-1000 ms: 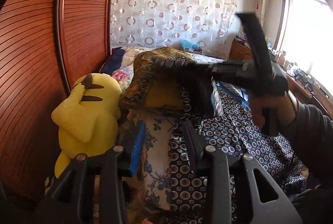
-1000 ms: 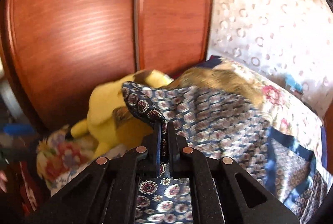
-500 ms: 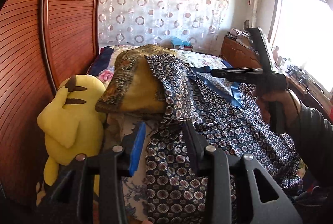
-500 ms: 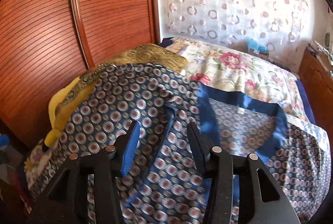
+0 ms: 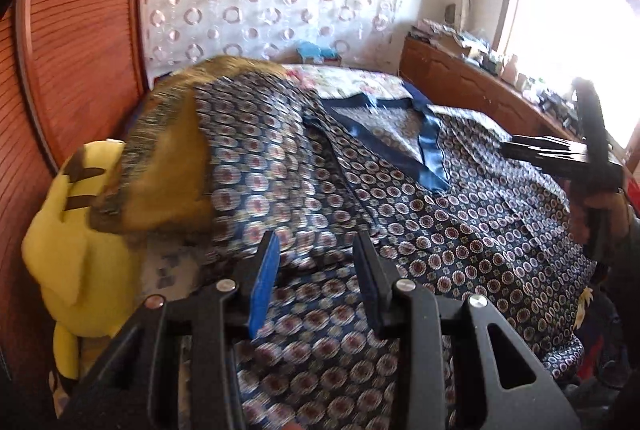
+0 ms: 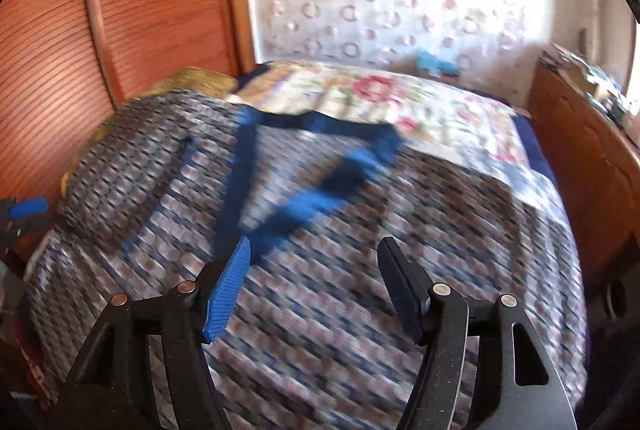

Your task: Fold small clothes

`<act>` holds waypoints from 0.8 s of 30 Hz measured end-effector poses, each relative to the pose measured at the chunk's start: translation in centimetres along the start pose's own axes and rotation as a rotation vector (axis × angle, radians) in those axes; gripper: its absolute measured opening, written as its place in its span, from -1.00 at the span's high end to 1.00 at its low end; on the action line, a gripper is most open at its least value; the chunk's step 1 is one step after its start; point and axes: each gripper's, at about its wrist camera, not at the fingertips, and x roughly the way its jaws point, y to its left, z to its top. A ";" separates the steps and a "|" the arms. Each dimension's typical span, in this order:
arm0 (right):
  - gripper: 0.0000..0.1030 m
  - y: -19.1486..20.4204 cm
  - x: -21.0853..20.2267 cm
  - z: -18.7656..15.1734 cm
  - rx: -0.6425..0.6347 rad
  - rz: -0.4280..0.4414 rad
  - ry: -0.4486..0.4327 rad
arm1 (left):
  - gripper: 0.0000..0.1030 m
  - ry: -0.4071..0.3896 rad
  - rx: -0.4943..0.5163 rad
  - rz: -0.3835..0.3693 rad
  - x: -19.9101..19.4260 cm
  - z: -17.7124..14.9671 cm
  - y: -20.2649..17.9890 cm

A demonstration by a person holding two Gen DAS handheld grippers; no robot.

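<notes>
1. My right claw: jaws opening wide, nothing between them, hanging just above the patterned garment.
2. My left claw: jaws part open, no cloth pinched that I can see; garment right under it.
3. Garment lies spread on the bed, blue collar twd the head end, left part draped over the brown cushion by the yellow plush.
4. Long axis runs left-right across the bed.
5. Draped sleeve side nearer left claw; prob. its grab next.
</notes>
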 end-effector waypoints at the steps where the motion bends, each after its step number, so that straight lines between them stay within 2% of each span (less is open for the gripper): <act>1: -0.31 -1.1 -0.6 -0.7 0.014 -0.007 0.000 | 0.30 0.014 0.010 -0.007 0.9 0.3 -0.6; 12: -0.31 -12.3 -6.1 -7.4 0.181 -0.148 0.020 | 0.30 0.122 0.101 -0.050 6.4 1.8 -5.7; 18: -0.31 -16.9 -6.8 -9.7 0.263 -0.217 0.061 | 0.30 0.162 0.129 -0.064 8.3 2.3 -7.1; 21: -0.31 -18.7 -6.7 -10.4 0.303 -0.232 0.078 | 0.30 0.181 0.144 -0.083 9.1 2.6 -7.5; 24: -0.31 -20.2 -6.6 -10.9 0.343 -0.239 0.095 | 0.30 0.199 0.157 -0.072 9.9 2.9 -7.9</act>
